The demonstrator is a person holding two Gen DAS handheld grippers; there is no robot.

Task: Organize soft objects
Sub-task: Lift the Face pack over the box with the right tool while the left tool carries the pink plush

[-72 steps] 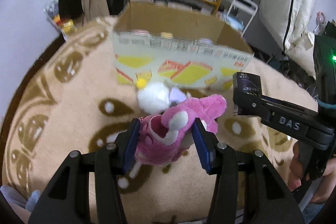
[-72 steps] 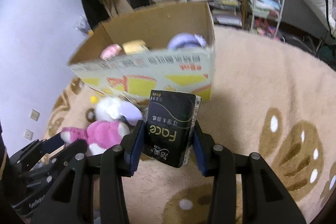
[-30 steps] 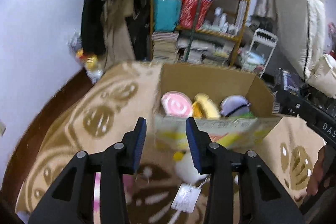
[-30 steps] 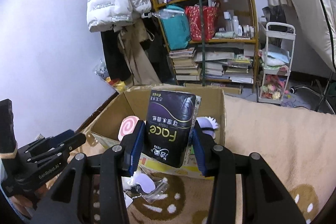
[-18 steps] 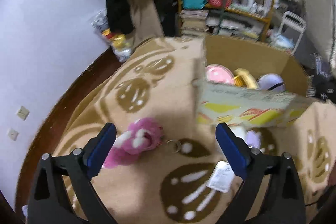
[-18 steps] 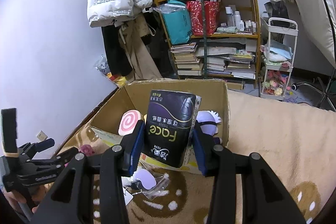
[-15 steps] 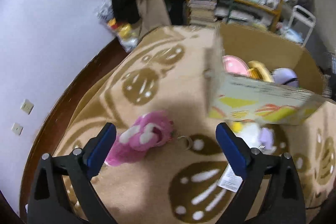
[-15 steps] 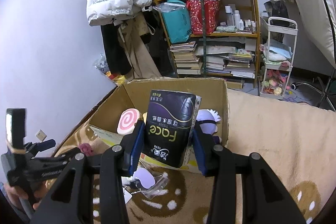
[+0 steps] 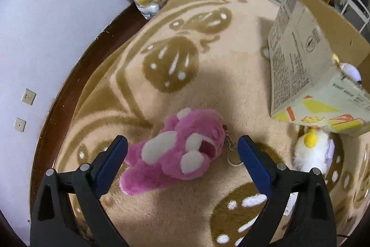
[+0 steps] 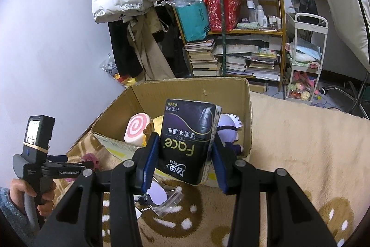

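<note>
A pink plush toy (image 9: pixel 178 154) lies on the beige blanket (image 9: pixel 185 89), between the wide-open fingers of my left gripper (image 9: pixel 182 154), which hangs just above it and does not hold it. A white fluffy plush with a yellow tip (image 9: pixel 309 149) lies to its right, beside the cardboard box (image 9: pixel 298 66). My right gripper (image 10: pixel 185 159) is shut on a black tissue pack (image 10: pixel 187 140), held up in front of the open box (image 10: pixel 192 94). Inside the box I see a pink swirl cushion (image 10: pixel 136 129) and a purple-white plush (image 10: pixel 229 129).
A metal key ring (image 9: pixel 233 159) trails from the pink plush. A clear plastic bag and tag (image 10: pixel 161 198) lie in front of the box. A wooden bed edge (image 9: pixel 76 75) borders the blanket at left. Cluttered shelves (image 10: pixel 231 22) and a white cart (image 10: pixel 305 57) stand behind.
My left gripper dropped the pink plush, opened wide, swung left and has come down close over it. My right gripper has held the tissue pack nearly still by the box.
</note>
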